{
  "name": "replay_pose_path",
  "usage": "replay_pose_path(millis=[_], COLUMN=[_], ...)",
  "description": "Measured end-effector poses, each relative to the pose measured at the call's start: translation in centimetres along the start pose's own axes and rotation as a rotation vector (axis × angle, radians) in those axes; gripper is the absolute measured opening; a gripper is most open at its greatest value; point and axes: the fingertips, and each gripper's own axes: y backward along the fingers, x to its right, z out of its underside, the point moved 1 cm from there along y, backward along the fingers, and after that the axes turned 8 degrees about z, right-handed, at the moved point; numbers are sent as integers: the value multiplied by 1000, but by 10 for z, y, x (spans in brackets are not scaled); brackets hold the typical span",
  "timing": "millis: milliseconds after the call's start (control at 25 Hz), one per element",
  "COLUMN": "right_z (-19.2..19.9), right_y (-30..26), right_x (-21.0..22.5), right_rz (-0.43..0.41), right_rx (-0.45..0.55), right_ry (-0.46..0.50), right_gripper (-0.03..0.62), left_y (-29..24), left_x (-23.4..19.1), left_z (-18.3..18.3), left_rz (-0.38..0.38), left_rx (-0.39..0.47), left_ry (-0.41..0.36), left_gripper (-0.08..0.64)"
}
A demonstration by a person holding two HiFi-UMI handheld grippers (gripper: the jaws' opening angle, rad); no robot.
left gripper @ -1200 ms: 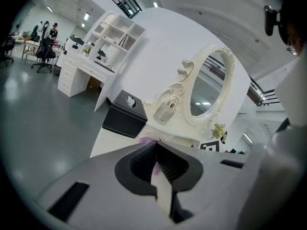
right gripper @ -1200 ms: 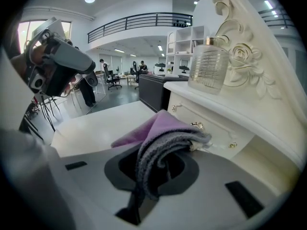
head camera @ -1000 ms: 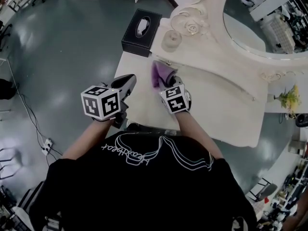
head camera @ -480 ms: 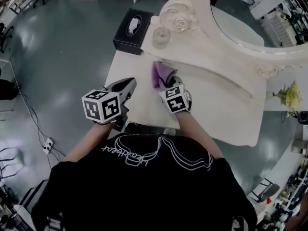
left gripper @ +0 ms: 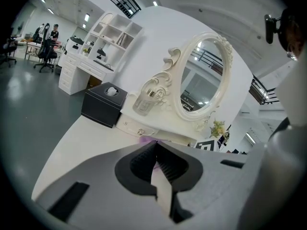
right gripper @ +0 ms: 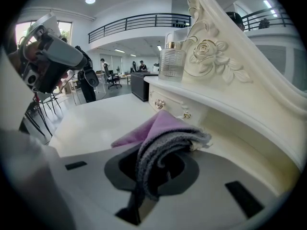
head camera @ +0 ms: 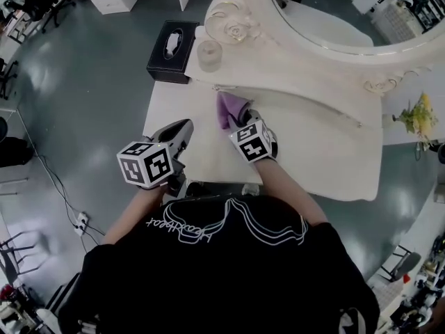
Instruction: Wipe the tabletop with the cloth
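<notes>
Pinching the purple cloth (right gripper: 160,123) in the right tongs (right gripper: 158,152) at the bench's (head camera: 313,152) back edge near its left corner, left tongs (left gripper: 156,152) closed on nothing by the left edge; could snag the drawer knob (right gripper: 159,103) or slip free if dragged hard.

Looping white script (head camera: 179,226) runs across the person's black shirt (head camera: 229,284) at the lower middle of the head view, upside down to the camera; it seems to read "Heartbeat", though the letters are too small to be sure. The white cubes on the left gripper (head camera: 182,129) and the right gripper (head camera: 245,117) carry black-and-white square code markers, not letters. No other print can be read
</notes>
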Motion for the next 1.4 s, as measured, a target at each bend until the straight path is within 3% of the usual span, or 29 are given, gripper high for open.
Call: replay_pose_path(millis=[1400], right_z=[82], right_y=[57], right_x=[106], right_rz=[122], right_rx=[-39], right_ry=[-55], right_gripper=[55], left_y=[-78], left_x=[81], left_z=[20], left_rz=[77], left_rx=[-60], left_ry=[-50], left_gripper=[5])
